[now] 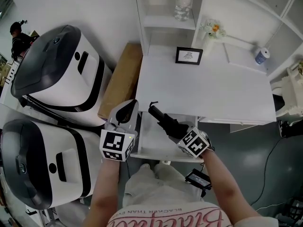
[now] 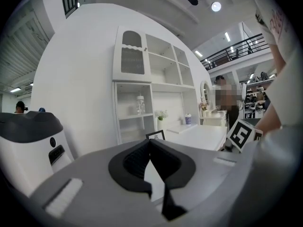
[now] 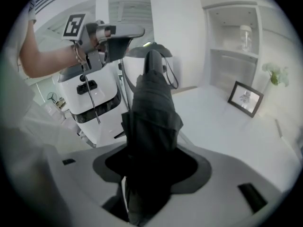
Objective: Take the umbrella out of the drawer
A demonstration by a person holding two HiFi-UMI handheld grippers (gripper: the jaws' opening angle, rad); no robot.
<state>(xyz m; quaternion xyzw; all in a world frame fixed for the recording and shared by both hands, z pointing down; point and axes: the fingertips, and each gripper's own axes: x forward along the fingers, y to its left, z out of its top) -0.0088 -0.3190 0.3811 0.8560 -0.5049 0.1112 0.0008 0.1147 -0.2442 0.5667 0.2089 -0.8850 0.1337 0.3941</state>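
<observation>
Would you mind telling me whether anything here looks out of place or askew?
Only mildly: a brown cardboard slab leans tilted in the gap beside the white desk, and the drawer below it hangs open.

The only print you can read is on your shirt (image 1: 163,217), at the bottom edge of the head view. A small line, upside down to the camera, says "BLACKER THAN EVE" and is cut off at its end. Below it in the frame runs large pink script that begins "Black"; the rest is unclear. The cubes on your left hand-held gripper (image 1: 129,106) and right hand-held gripper (image 1: 171,126) carry black-and-white square code patterns.
</observation>
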